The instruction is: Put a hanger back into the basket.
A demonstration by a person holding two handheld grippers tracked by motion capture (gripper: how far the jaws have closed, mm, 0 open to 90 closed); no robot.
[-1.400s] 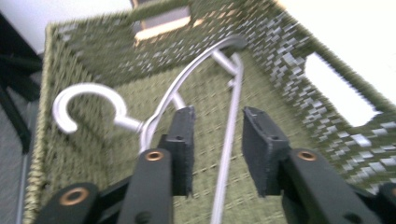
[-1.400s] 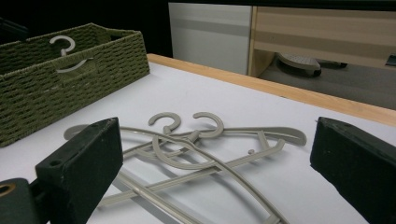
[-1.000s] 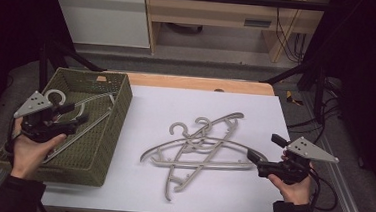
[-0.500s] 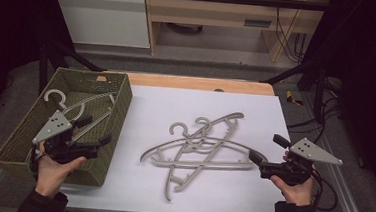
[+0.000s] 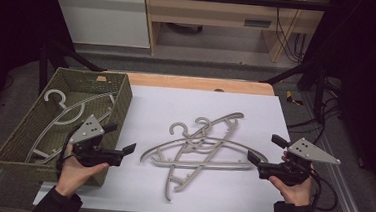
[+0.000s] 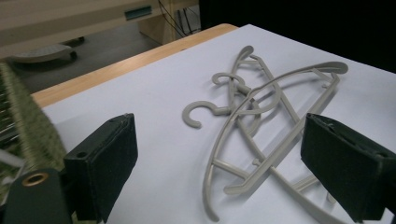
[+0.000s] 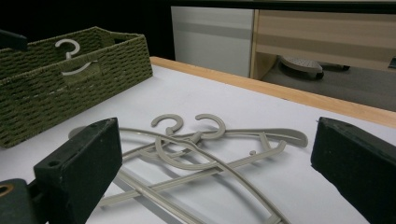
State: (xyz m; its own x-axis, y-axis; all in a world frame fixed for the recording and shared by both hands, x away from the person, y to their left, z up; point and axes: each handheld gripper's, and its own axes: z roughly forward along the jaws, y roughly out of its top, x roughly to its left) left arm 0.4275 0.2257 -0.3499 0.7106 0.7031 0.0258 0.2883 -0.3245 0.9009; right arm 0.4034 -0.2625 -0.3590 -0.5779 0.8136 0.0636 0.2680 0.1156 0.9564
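Observation:
A tangle of several grey plastic hangers lies in the middle of the white table top. My left gripper is open at the near right corner of the woven green basket, with its jaws turned toward the pile and nothing between them. In the left gripper view the open left gripper frames the hangers. To the right of the pile my right gripper is open and empty. The right gripper view has the open right gripper facing the hangers.
Grey hangers lie inside the basket, which sits at the table's left edge; the right gripper view shows the basket at far left. A wooden strip marks the far edge. White surface stays bare beyond the pile.
My left gripper has come out from above the basket, moving right and nearer, and now points at the hanger pile. The right gripper has hardly moved.

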